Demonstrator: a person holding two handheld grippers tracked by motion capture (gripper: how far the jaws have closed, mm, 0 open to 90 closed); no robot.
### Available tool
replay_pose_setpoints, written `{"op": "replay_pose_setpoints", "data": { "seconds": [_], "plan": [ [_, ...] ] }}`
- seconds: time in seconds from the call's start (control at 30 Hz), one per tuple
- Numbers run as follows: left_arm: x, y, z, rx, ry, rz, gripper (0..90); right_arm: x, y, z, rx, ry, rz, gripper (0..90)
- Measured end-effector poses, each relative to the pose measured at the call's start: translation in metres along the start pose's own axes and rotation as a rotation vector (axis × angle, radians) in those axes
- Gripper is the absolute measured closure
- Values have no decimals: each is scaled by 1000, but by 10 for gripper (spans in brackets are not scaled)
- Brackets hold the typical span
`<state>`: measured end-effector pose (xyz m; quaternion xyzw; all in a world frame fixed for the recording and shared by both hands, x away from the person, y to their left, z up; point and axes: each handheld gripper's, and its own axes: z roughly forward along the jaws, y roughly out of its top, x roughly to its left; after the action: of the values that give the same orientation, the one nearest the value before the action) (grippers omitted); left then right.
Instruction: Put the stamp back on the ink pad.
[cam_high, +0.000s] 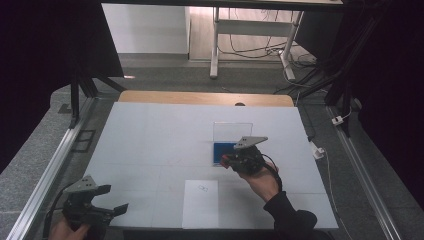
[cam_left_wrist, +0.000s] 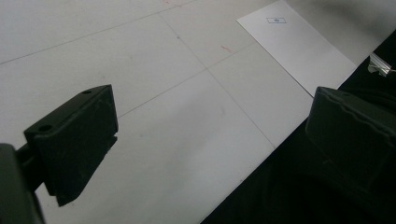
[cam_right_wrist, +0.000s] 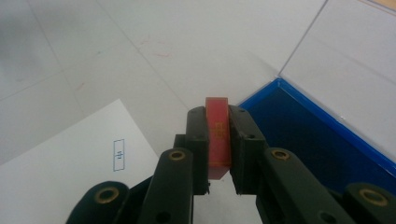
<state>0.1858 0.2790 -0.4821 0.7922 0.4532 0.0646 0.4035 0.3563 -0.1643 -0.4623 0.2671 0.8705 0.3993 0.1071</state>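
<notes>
A small flat red block (cam_right_wrist: 218, 135) with gold marks stands upright between the jaws of my right gripper (cam_right_wrist: 218, 144), which is shut on it. In the high view the right gripper (cam_high: 227, 161) hovers at the near left edge of a blue box (cam_high: 220, 150), whose clear lid (cam_high: 232, 131) stands upright behind it. The blue box (cam_right_wrist: 317, 140) lies just right of the held block. A white sheet (cam_high: 201, 202) with a small printed rectangle (cam_right_wrist: 119, 155) lies near the front edge. My left gripper (cam_high: 114, 198) rests at the front left, open and with nothing between its jaws (cam_left_wrist: 215, 135).
The white table top (cam_high: 150, 145) has a wooden strip (cam_high: 205, 97) along its far edge. Metal rails (cam_high: 50, 170) run down both sides. The table's front edge (cam_left_wrist: 243, 172) drops to dark space beside the left gripper. A desk frame and cables sit on the floor beyond.
</notes>
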Motion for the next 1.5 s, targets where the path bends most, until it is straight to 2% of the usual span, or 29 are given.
{"op": "replay_pose_setpoints", "data": {
  "seconds": [0.43,0.67,0.87,1.13,1.4,1.5],
  "plan": [
    [0,0,0,2,1,-1,27,-18,2,3,-15,-59,14,791],
    [0,0,0,3,1,0,27,-28,1,15,11,-108,6,791],
    [0,0,0,4,3,1,27,-39,-3,22,30,-158,30,791],
    [0,0,1,5,2,1,27,-49,-9,30,64,-178,70,791],
    [0,0,0,4,3,2,27,-50,-10,33,72,-177,70,789],
    [0,0,0,3,2,0,27,-50,-11,33,73,-175,71,743]
  ]
}}
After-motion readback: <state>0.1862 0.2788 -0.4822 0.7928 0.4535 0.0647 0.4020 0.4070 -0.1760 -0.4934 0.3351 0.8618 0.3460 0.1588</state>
